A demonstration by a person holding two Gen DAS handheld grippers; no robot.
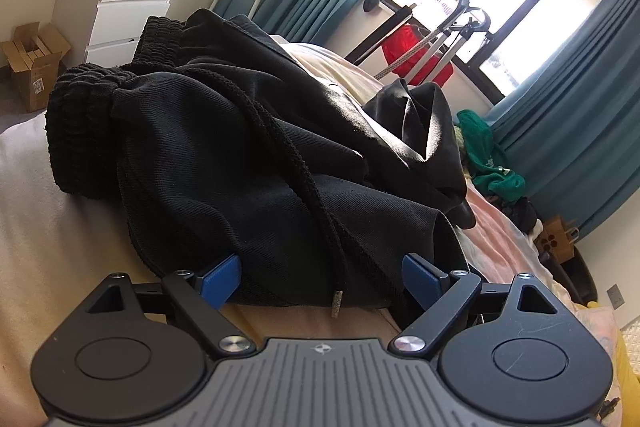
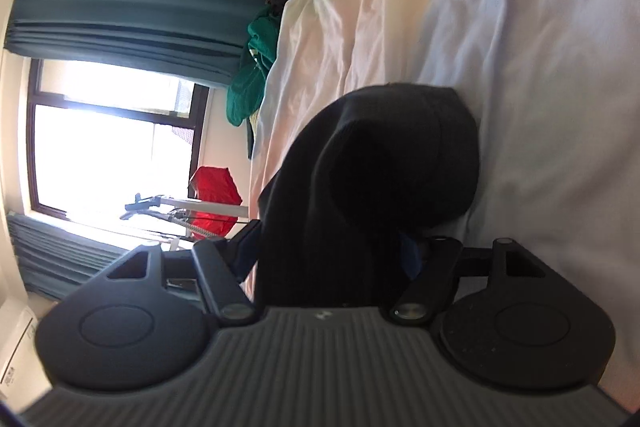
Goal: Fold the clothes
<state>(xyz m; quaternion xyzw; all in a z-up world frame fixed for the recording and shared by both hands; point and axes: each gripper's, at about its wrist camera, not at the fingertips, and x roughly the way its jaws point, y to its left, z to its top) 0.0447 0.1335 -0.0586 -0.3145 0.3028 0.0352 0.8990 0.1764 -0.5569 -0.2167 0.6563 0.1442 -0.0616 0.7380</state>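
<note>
Black garment (image 2: pixel 360 187) hides the right gripper (image 2: pixel 332 251) fingertips — its grip unclear — and the view is blurred.

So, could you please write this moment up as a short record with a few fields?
setting: bedroom, bed with pale sheet, teal curtains, bright window
garment: black garment with ribbed waistband and drawstring, bunched on the bed
left gripper: wide open, garment edge lying between its blue pads, not pressed
right gripper: black fabric fills the gap between its fingers; too dark to tell whether it is clamped
other clothes: green garment at the far bed edge
fold: not yet done
</note>
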